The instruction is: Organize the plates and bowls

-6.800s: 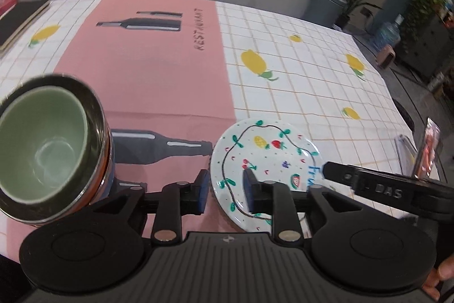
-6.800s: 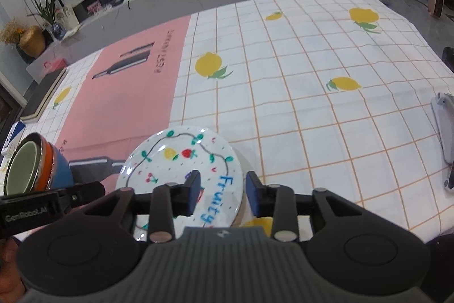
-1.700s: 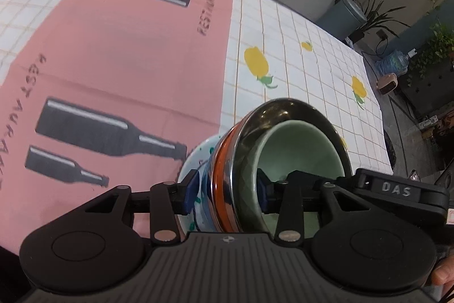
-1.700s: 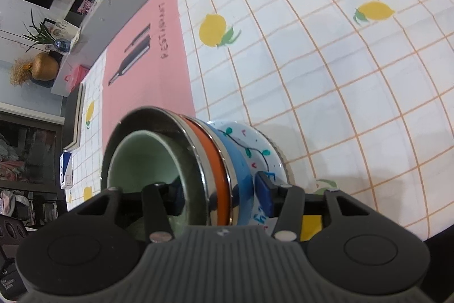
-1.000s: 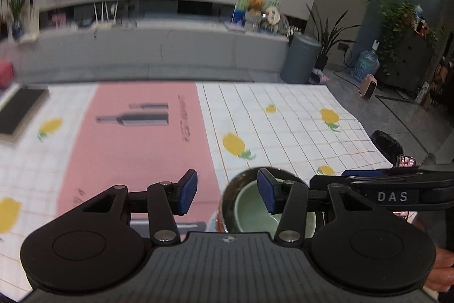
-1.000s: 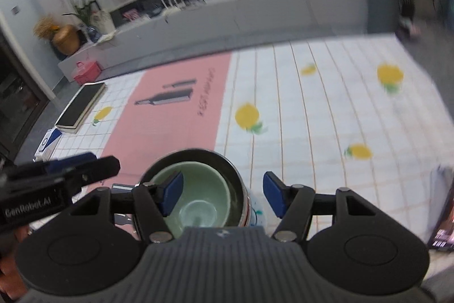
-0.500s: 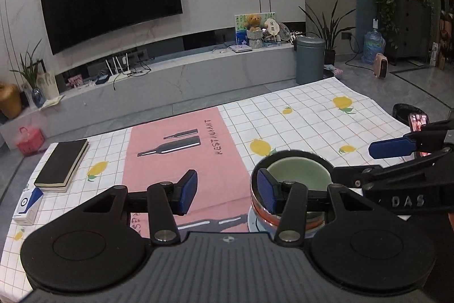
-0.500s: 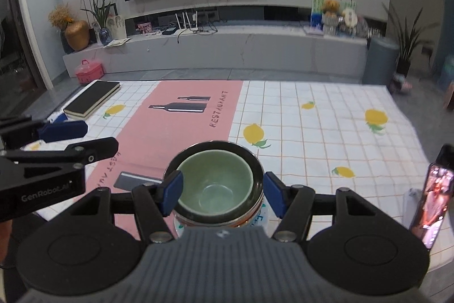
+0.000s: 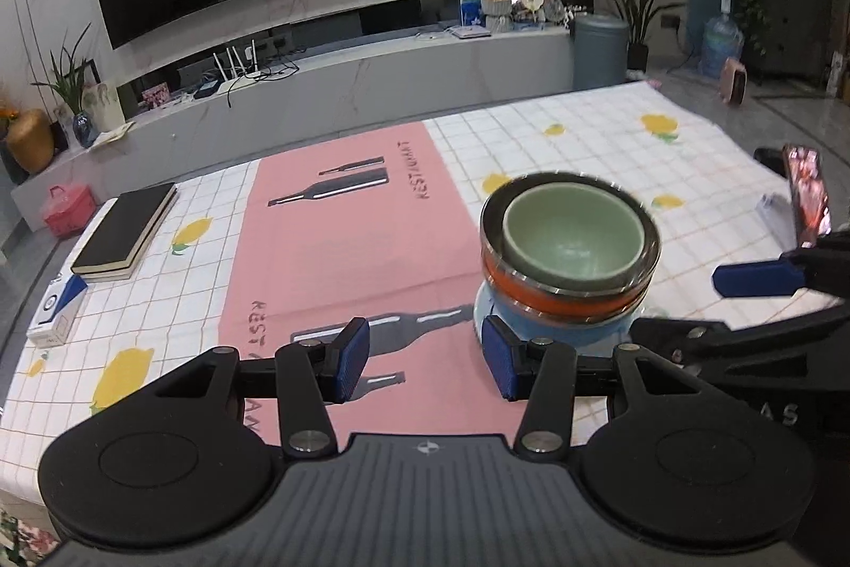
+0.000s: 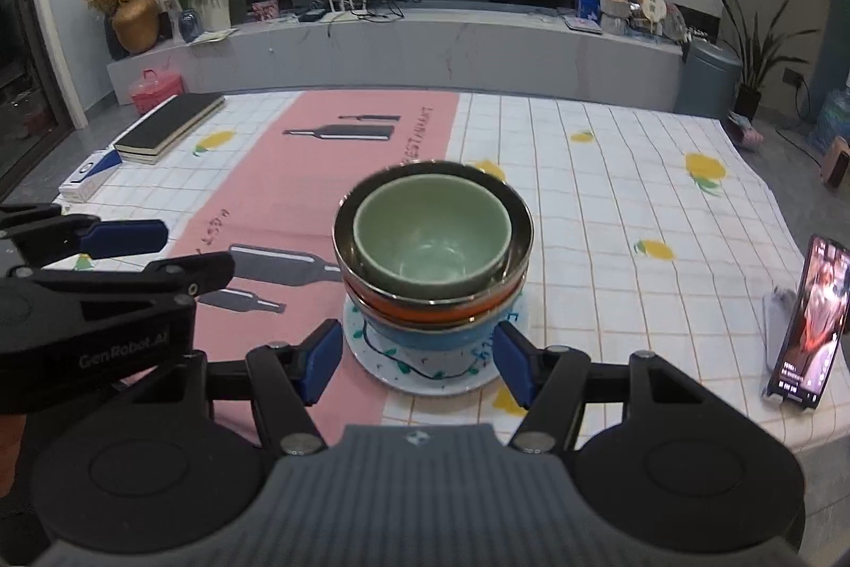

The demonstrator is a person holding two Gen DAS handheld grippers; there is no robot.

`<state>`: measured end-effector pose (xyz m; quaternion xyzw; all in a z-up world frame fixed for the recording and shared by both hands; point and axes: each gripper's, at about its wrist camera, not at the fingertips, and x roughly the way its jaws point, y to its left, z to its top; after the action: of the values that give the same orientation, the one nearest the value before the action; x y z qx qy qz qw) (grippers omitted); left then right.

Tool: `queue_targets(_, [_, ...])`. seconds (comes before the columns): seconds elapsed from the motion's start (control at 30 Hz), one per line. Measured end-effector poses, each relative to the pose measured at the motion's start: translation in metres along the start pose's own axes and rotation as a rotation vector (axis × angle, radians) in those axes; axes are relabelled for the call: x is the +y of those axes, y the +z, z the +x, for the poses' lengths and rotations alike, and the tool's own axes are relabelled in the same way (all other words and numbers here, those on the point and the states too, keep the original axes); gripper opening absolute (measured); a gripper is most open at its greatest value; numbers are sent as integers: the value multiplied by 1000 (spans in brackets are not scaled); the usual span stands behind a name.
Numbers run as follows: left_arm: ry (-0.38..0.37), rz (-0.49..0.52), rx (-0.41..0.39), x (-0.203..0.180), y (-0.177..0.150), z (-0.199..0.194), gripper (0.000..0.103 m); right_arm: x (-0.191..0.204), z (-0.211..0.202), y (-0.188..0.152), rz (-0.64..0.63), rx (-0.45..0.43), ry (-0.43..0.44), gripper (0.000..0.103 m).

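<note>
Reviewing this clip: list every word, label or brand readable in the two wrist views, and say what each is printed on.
"GenRobot.AI": on the left gripper body, seen from the right wrist.
"DAS": on the right gripper body, seen from the left wrist, only partly lit.
"RESTAURANT": on the pink panel of the tablecloth, printed sideways.
Blue lettering on the plate: mostly hidden by the bowl stack, unreadable.
Phone screen text: too small.
</note>
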<state>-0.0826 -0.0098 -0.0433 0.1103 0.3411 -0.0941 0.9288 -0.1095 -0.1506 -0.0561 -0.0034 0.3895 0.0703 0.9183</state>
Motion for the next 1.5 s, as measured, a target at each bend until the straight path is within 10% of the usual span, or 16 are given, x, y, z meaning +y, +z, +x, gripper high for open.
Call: queue_targets(1.5, [-8, -20, 59, 6, -10, 12, 56, 4, 15, -3, -6, 45, -12, 63])
